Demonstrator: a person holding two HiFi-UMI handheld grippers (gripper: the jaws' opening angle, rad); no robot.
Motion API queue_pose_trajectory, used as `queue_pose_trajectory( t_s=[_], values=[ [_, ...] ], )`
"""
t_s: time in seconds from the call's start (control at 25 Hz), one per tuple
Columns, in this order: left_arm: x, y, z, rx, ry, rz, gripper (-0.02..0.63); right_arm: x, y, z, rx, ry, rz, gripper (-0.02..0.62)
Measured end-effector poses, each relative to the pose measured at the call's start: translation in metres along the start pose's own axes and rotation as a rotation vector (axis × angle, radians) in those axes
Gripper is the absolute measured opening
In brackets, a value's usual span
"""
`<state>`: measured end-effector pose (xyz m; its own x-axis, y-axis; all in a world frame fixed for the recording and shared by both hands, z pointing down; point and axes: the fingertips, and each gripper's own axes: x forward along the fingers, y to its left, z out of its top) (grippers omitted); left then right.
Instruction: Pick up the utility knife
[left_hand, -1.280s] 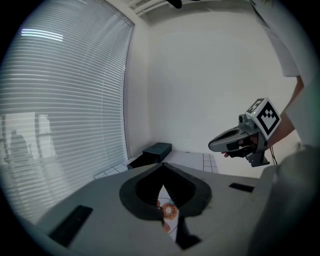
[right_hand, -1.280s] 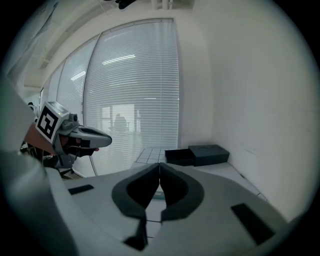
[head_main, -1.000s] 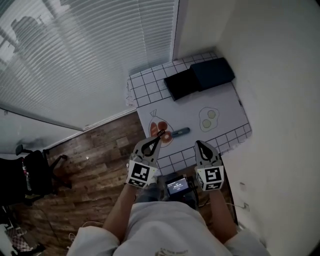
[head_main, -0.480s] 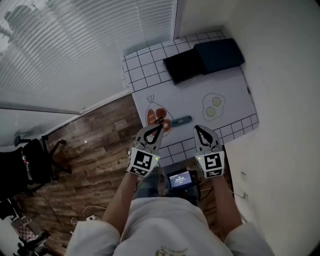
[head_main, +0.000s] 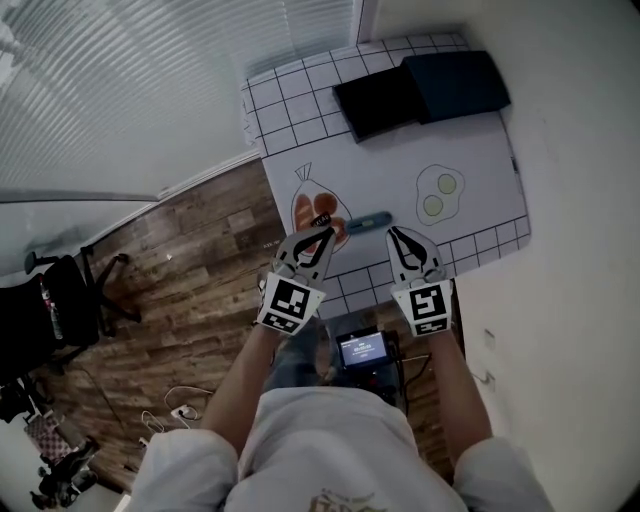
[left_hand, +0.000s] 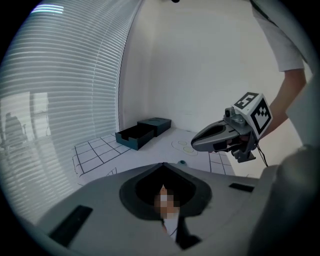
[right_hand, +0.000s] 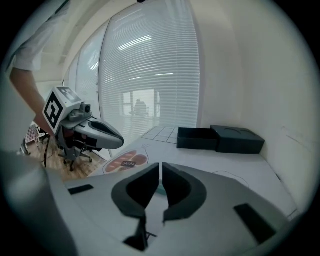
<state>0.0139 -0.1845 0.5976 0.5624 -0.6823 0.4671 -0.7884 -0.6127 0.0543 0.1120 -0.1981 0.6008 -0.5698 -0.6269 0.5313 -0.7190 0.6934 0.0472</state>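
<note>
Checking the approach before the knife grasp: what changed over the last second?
Both grippers moved in toward the mat. The left gripper now has its tip over the red meat drawing, and the right gripper has its tip just short of the utility knife, at its right end. Nothing was taken hold of or let go; both jaws stayed shut and empty. The knife and the black box lie where they were.
</note>
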Motion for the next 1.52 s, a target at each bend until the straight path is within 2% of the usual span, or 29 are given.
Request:
queue_pose_trajectory(
  t_s=[0.16, 0.28, 0.52, 0.72, 1.0, 1.16, 1.4, 1.52],
  values=[
    [0.005, 0.001, -0.008, -0.027, 0.012, 0.0, 0.005, 0.014, 0.006, -0.005, -0.024, 0.02, 0.044, 0.033],
    [0.009, -0.001, -0.014, -0.04, 0.024, -0.012, 0.005, 0.023, 0.007, -0.012, -0.016, 0.044, 0.074, 0.092],
    [0.012, 0.004, -0.027, -0.073, 0.049, -0.004, 0.005, 0.04, 0.012, -0.03, -0.034, 0.122, 0.168, 0.173],
    [0.013, 0.008, -0.033, -0.09, 0.068, 0.002, 0.005, 0.05, 0.009, -0.037, -0.104, 0.161, 0.201, 0.193],
    [0.018, 0.014, -0.031, -0.115, 0.07, 0.013, 0.005, 0.058, 0.019, -0.045, -0.306, 0.2, 0.297, 0.229],
    [0.024, 0.015, -0.03, -0.124, 0.074, 0.017, 0.005, 0.064, 0.02, -0.047, -0.332, 0.231, 0.362, 0.236],
    [0.027, 0.019, -0.034, -0.16, 0.089, 0.03, 0.005, 0.071, 0.028, -0.053, -0.409, 0.339, 0.504, 0.232],
    [0.029, 0.017, -0.034, -0.172, 0.091, 0.033, 0.005, 0.073, 0.029, -0.055, -0.436, 0.369, 0.542, 0.229]
  ],
)
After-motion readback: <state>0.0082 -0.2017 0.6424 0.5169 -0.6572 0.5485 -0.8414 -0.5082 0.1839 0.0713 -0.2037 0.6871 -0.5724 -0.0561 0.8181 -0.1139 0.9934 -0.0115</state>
